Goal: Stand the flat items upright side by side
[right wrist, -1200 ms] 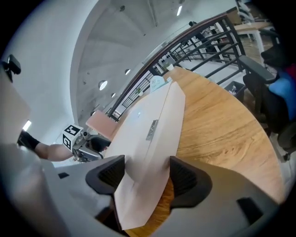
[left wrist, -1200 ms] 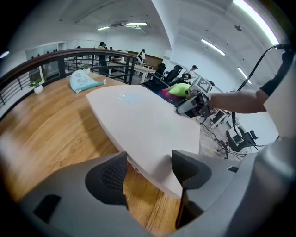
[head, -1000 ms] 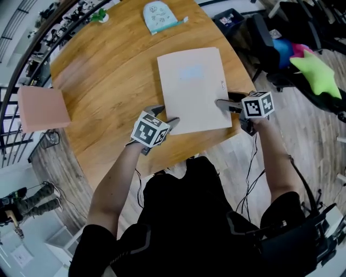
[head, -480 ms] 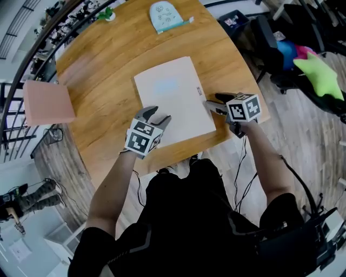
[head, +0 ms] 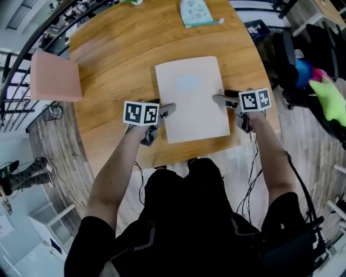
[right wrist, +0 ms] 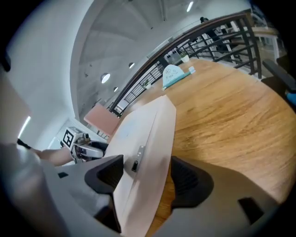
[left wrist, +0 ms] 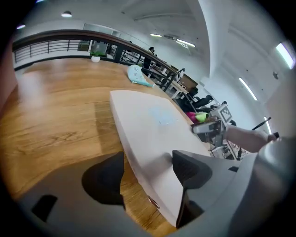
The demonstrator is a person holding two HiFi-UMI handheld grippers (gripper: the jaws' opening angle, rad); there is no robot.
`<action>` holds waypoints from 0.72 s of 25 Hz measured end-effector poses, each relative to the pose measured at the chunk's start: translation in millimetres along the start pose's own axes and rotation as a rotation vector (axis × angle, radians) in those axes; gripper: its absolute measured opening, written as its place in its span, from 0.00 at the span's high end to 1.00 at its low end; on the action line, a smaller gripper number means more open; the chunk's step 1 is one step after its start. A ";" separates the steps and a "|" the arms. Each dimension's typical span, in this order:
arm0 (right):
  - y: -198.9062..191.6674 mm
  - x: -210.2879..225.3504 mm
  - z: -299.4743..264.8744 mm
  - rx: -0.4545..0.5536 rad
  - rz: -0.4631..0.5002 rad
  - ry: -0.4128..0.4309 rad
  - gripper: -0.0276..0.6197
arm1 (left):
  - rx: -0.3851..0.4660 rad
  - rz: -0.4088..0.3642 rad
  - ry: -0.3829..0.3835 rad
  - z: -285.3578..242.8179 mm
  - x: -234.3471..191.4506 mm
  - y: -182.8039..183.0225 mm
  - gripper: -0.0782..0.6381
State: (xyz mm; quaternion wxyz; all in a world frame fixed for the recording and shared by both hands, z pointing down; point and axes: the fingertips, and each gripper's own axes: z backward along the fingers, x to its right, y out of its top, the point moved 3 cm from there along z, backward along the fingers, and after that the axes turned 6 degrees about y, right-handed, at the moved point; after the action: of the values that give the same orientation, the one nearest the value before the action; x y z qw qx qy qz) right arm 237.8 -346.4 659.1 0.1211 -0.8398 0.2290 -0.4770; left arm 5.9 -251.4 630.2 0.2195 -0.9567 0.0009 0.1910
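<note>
The wooden counter [head: 119, 65] carries a pale flat folder [head: 192, 97] lying near its front edge, its long axis running away from the person (short edge nearest them). The left tool [head: 165, 108] and the right tool [head: 220, 98] each straddle a long edge. Their jaws have just been opening and the pads are not pressing.

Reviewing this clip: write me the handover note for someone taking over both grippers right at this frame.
Left gripper: open, jaws just opening, straddling the left edge of the pale folder, not clamped.
Right gripper: open, jaws just opening, the folder's right edge between them.
Things: folder lies flat near the front edge of the wooden table; pink flat item at the table's left edge, flat or upright unclear; pale blue item at the far edge.
Done: nothing seen standing side by side.
Left: close on the folder, tip it upright, then probably bring the others beside it.
</note>
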 end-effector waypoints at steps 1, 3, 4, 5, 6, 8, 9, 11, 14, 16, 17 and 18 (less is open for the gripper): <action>3.6 0.0 -4.0 -0.004 -0.022 0.023 0.45 | -0.009 -0.008 -0.014 -1.1 -0.1 1.6 0.43; 7.0 -0.9 -11.5 -0.017 -0.066 0.066 0.43 | -0.032 -0.013 -0.044 -2.8 -1.1 3.6 0.42; 6.9 -0.5 -14.8 -0.032 -0.070 0.070 0.41 | -0.043 -0.017 -0.055 -4.2 -1.4 3.7 0.41; 6.3 0.7 -17.3 -0.048 -0.063 0.064 0.40 | -0.050 -0.031 -0.060 -6.6 -0.9 3.3 0.40; 6.1 2.0 -19.0 -0.062 -0.052 0.053 0.40 | -0.052 -0.053 -0.060 -9.7 0.2 2.9 0.40; 7.1 2.9 -21.2 -0.080 -0.034 0.036 0.41 | -0.045 -0.085 -0.051 -14.6 1.4 2.4 0.40; 7.6 2.1 -22.2 -0.085 -0.028 0.030 0.41 | -0.040 -0.088 -0.050 -14.8 1.0 2.2 0.40; 7.6 -0.7 -23.2 -0.089 -0.015 0.018 0.42 | -0.031 -0.089 -0.053 -12.8 0.9 1.8 0.40; 7.9 -5.2 -20.1 -0.078 0.017 -0.006 0.42 | -0.017 -0.113 -0.044 -10.5 2.9 2.4 0.40; 11.3 -10.0 -15.9 -0.056 0.052 -0.026 0.42 | 0.007 -0.132 -0.034 -8.0 4.6 5.3 0.40; 14.0 -13.1 -13.6 -0.041 0.074 -0.036 0.42 | 0.023 -0.140 -0.030 -6.1 5.3 7.3 0.40; 17.2 -16.7 -11.0 -0.023 0.099 -0.044 0.42 | 0.041 -0.151 -0.026 -3.5 6.3 9.8 0.40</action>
State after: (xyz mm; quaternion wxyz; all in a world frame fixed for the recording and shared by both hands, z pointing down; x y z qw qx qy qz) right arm 216.4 -352.8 645.1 0.1399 -0.8391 0.2729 -0.4492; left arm 12.2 -261.2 626.7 0.2526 -0.9468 -0.0702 0.1864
